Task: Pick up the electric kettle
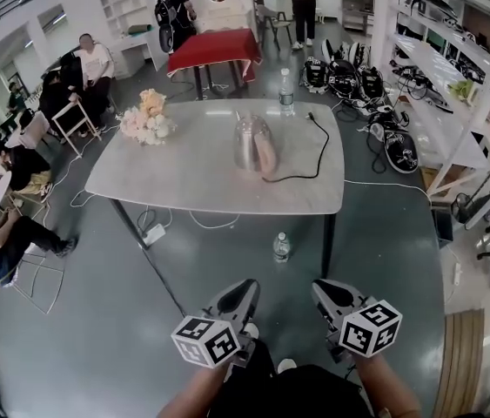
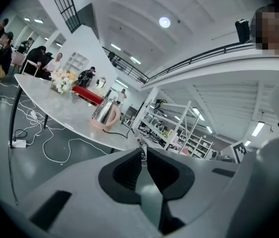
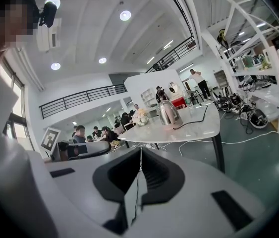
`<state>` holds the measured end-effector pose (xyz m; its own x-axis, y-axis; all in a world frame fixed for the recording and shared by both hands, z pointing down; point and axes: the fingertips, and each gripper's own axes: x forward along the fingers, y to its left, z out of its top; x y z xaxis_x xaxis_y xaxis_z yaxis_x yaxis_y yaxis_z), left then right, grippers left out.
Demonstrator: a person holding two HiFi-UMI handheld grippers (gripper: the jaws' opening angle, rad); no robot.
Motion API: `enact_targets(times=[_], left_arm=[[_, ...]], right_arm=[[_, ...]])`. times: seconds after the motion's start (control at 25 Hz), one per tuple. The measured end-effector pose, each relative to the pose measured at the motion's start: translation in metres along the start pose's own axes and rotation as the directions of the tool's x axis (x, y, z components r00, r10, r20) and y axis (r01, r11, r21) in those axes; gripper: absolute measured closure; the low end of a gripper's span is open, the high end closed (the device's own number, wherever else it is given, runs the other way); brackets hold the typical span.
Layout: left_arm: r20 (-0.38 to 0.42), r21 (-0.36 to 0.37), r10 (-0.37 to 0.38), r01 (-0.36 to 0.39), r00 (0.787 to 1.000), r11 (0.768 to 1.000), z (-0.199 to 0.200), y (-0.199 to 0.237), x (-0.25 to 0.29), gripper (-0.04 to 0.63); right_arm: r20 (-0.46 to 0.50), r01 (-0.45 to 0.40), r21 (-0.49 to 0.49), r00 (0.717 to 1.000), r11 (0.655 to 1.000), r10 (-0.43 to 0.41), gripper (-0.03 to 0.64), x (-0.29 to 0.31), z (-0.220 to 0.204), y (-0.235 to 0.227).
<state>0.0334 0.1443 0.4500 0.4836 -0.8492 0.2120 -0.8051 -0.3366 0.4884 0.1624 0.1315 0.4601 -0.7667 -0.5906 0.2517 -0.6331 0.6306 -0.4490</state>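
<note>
On table [image 1: 175, 177] ahead: kettle [image 1: 254, 143] near middle, upright. Cord [image 1: 321, 146] runs from base, plug end lies loose on tabletop. Left gripper [image 1: 246, 287] and right gripper [image 1: 323, 289] both squeezed closed, holding nothing, well short of table. Step: get close, open one gripper wide, grab handle firm, lift straight up, mind cord. Bottle [image 1: 281, 247] on floor near table edge; step round. Flowers [image 1: 146, 117] well apart from kettle; plenty of bare room beside kettle.

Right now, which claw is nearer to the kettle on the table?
Left, slightly. The left claw is nearly in line with the kettle; the right claw sits off to the kettle's right. Both are shut and well short of the table.
</note>
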Motion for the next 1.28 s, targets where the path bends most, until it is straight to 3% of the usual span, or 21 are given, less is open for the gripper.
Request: enact_targets(times=[1.28], left_arm=[[-0.057,-0.029,-0.127,0.125,0.990,0.992,0.094,0.127,0.081,0.561]], right_arm=[[0.006,0.088,0.006,0.996,0.996,-0.088,0.609,0.172,0.064,-0.010]])
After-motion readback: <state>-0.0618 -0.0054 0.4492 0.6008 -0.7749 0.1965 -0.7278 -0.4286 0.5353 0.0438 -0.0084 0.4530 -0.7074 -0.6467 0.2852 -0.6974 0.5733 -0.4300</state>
